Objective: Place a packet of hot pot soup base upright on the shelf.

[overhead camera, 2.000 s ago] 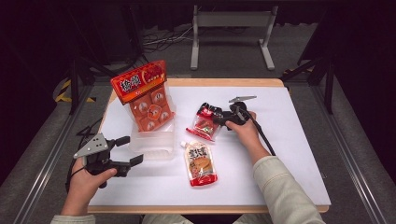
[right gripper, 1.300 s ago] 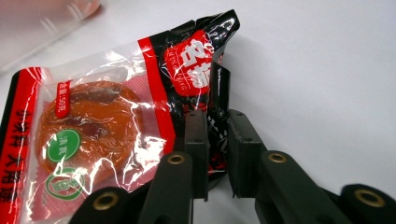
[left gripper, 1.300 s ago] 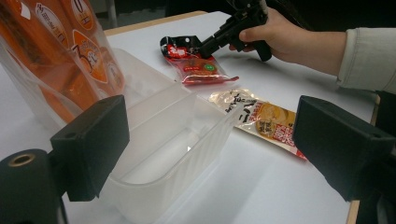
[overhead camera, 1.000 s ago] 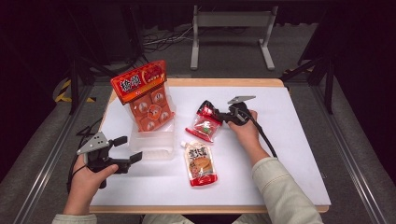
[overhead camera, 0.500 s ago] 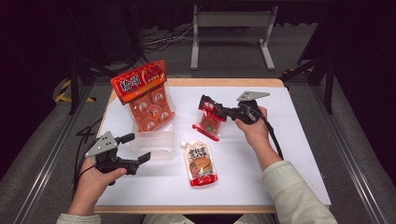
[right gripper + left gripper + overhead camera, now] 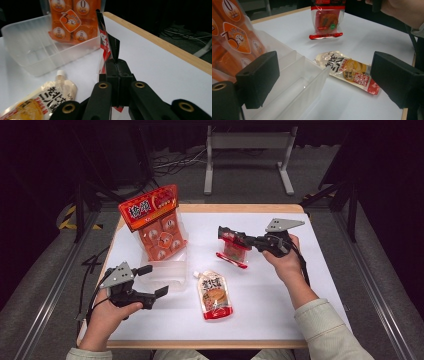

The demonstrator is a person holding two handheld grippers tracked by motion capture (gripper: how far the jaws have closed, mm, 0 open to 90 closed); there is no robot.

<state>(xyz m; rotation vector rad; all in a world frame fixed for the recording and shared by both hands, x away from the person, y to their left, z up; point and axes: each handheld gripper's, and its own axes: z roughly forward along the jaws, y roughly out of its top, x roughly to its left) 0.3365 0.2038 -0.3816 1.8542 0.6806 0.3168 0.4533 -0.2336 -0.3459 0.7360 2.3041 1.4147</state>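
High view: the right gripper (image 6: 226, 234) is clamped on the top edge of a red packet (image 6: 233, 251), which hangs from it clear of the white surface (image 6: 320, 270), above the middle of the surface and right of the clear tray (image 6: 167, 270). The right hand (image 6: 281, 259) holds the gripper level, pointing left. The left gripper (image 6: 154, 281) sits near the front left edge, its fingers apart with nothing between them, aimed at the tray's front wall. The left hand (image 6: 107, 312) grips it from below. A tall orange pack (image 6: 155, 222) stands in the tray's back part, leaning. A spouted pouch (image 6: 214, 295) lies flat on the surface just right of the tray's front corner, below the hanging packet.

Left gripper view: the two black fingers (image 6: 258, 78) stand wide apart and hold nothing. Between them lie the tray (image 6: 294, 85) with its dividers and the pouch (image 6: 349, 71). The packet (image 6: 325, 22) hangs beyond, off the surface, with a shadow under it. The orange pack (image 6: 234, 42) fills the left edge.

Right gripper view: the fingers (image 6: 117, 75) are pressed together on the packet (image 6: 105, 45), seen edge-on, rising upright from the grip. The tray (image 6: 37, 52) lies ahead on the left with the orange pack (image 6: 72, 20) standing in its far part. The pouch (image 6: 45, 100) lies at lower left, spout toward the tray.
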